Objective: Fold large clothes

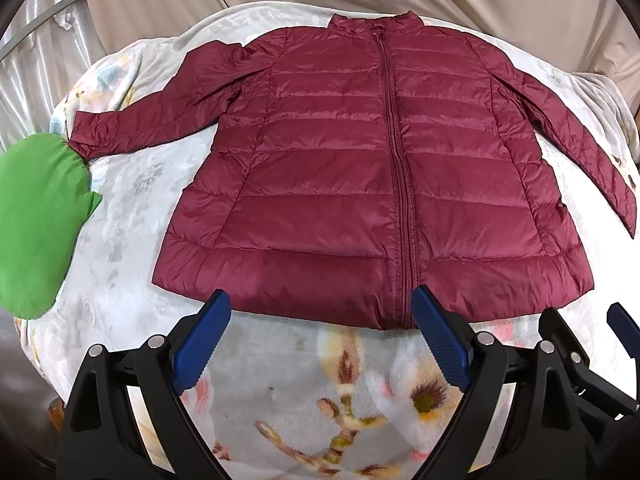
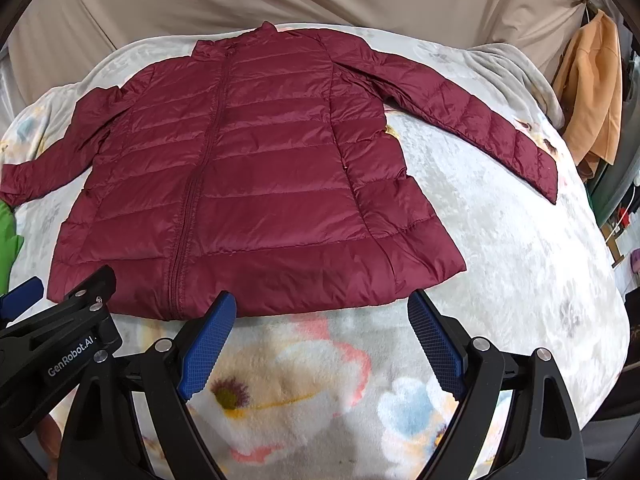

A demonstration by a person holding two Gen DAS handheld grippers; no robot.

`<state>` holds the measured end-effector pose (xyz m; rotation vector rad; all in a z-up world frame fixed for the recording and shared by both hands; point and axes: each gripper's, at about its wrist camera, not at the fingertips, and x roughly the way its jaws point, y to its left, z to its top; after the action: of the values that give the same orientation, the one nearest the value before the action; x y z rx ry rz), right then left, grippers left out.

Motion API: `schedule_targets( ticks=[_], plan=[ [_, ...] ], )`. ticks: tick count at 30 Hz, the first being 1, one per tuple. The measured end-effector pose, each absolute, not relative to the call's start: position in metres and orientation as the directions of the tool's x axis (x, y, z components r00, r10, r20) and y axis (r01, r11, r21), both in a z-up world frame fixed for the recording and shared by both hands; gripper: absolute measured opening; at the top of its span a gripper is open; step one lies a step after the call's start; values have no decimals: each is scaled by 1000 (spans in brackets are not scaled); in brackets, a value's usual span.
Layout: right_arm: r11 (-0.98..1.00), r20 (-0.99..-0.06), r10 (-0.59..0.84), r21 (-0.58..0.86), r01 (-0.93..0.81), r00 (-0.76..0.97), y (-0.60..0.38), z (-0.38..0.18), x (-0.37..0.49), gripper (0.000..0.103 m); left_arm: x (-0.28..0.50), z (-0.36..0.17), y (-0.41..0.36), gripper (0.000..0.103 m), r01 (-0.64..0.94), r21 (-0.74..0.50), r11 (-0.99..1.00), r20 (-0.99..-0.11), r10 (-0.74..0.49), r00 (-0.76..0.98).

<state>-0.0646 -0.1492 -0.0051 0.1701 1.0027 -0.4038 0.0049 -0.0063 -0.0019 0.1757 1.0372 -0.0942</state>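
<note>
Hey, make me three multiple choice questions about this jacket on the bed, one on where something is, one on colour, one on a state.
1. Where does the green cushion lie?
A. by the cuff of the jacket's sleeve
B. on the collar
C. under the hem

2. What colour is the jacket?
A. navy
B. maroon
C. grey

3. How is the jacket's zipper?
A. fully open
B. half open
C. closed to the collar

Answers: 1 A, the cushion sits beside the sleeve end; 2 B, the quilted shell is dark red; 3 C, the two front halves meet along the whole zip. Left gripper and right gripper stand open near the hem.
</note>
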Motion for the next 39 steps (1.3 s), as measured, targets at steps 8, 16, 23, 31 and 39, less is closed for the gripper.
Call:
schedule_targets(
  ticks=[8, 16, 23, 31, 39],
  plan=[
    [911, -850, -247, -39, 411, 466, -149, -6, -65, 87, 3, -5, -6, 89, 162, 102, 982, -862, 6, 507],
    [911, -850, -246, -39, 411, 465, -149, -6, -65, 87, 4, -5, -6, 89, 163, 102, 981, -862, 6, 506],
    [911, -851, -245, -38, 411, 465, -149, -7, -65, 87, 4, -5, -6, 90, 162, 103, 981, -863, 7, 506],
    [910, -851, -245, -38, 412, 465, -149, -7, -66, 87, 3, -4, -5, 90, 163, 103, 981, -863, 6, 506],
    [910, -851, -246, -38, 412, 464, -150, -7, -67, 87, 3, -4, -5, 90, 163, 104, 981, -863, 8, 506]
  ],
)
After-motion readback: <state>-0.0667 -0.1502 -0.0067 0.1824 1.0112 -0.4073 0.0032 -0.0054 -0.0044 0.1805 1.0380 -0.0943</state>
